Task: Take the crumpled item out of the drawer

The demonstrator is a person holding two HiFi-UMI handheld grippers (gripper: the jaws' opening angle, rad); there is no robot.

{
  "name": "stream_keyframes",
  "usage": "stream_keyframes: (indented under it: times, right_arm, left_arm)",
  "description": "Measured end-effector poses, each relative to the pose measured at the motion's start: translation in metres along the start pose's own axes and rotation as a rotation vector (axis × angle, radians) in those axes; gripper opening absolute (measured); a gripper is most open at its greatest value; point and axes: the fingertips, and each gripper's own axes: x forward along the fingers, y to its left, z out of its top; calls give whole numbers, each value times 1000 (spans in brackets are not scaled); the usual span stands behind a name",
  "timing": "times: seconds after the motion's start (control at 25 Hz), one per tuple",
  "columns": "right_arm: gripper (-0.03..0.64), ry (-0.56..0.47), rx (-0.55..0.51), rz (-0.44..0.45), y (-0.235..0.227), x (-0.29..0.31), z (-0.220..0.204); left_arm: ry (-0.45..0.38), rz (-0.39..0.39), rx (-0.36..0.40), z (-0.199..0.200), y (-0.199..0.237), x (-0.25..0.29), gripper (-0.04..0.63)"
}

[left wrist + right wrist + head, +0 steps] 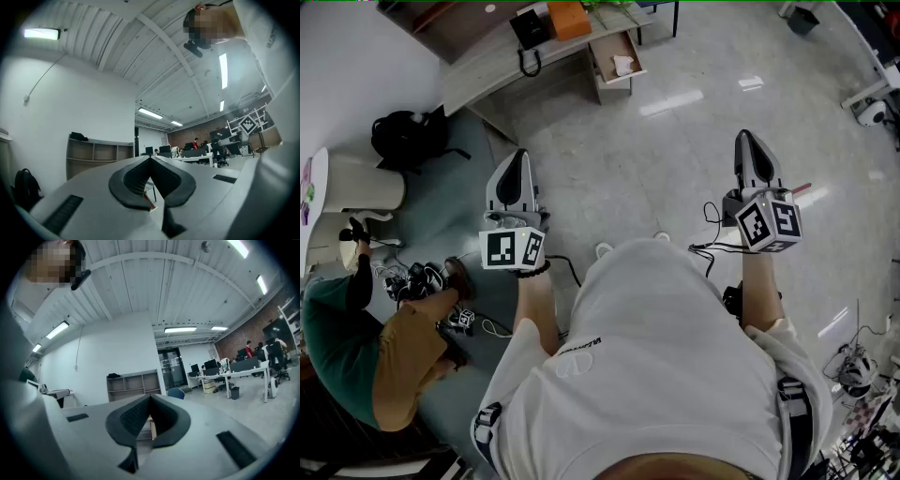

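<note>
Jaws: both pairs closed and empty. You hold your left gripper (518, 157) and right gripper (748, 141) about level above the floor (666, 159). Progress, as judged: nothing done yet, with approach, grasp and lift all remaining. The crumpled item (623, 65) lies in the open drawer (612, 46) under the worktop (487, 58), well apart from both grippers.

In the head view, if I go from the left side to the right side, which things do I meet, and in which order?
black backpack → left gripper → open drawer, holding the crumpled item → right gripper
</note>
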Motion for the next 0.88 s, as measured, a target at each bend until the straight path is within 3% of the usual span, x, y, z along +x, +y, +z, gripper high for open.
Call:
stream_keyframes:
  times: [0.28,0.48,0.88]
  right_arm:
    - [0,6,12,0,-6,-1,-1]
    - [0,-12,-44,35,-6,-4,1]
    - [2,-20,-6,49,-48,-9,11]
  left_arm:
    - [3,4,-4,-1,-2,0,0]
    - [2,-5,1,-1,-14,7,0]
    - [0,15,10,6,-51,22,0]
